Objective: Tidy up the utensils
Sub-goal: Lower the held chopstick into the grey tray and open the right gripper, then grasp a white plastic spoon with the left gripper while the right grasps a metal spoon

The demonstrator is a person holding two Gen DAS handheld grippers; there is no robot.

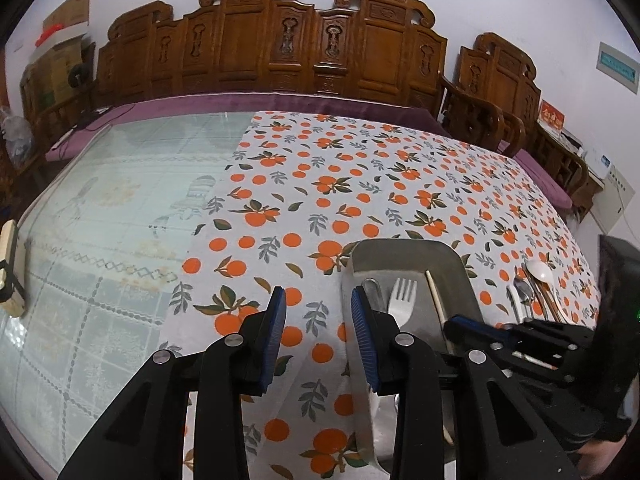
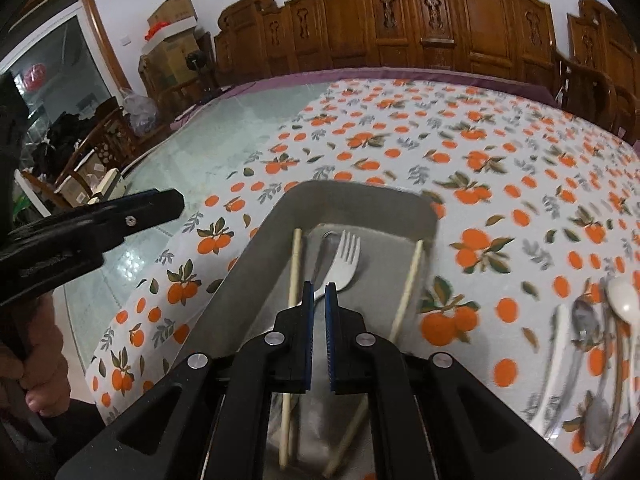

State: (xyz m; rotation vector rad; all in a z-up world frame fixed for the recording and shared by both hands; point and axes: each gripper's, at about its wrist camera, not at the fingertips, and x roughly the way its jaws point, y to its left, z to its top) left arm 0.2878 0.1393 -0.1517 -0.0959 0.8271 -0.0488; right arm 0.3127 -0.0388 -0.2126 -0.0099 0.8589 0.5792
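Left wrist view first: the left gripper has its blue pads spread apart with nothing between them, just hanging over the orange-print tablecloth right at the left edge of the grey tray. Inside the tray you can see a silver fork, a pale chopstick and part of another metal utensil that the right finger mostly hides. Off to the right on the cloth is a little pile of loose utensils with a white spoon on top, and the right gripper pokes in low over the near end of the tray. The left part of the table is bare glass. Right wrist view: the right gripper has its pads nearly pressed together with only a thin slit, and I can't see anything pinched in there; it sits above the tray just in front of the fork. One chopstick lies along the left side, another chopstick along the right. The loose pile is blurry on the right, white spoon included. The left gripper's black finger shows at the left edge, with a person's hand below it.
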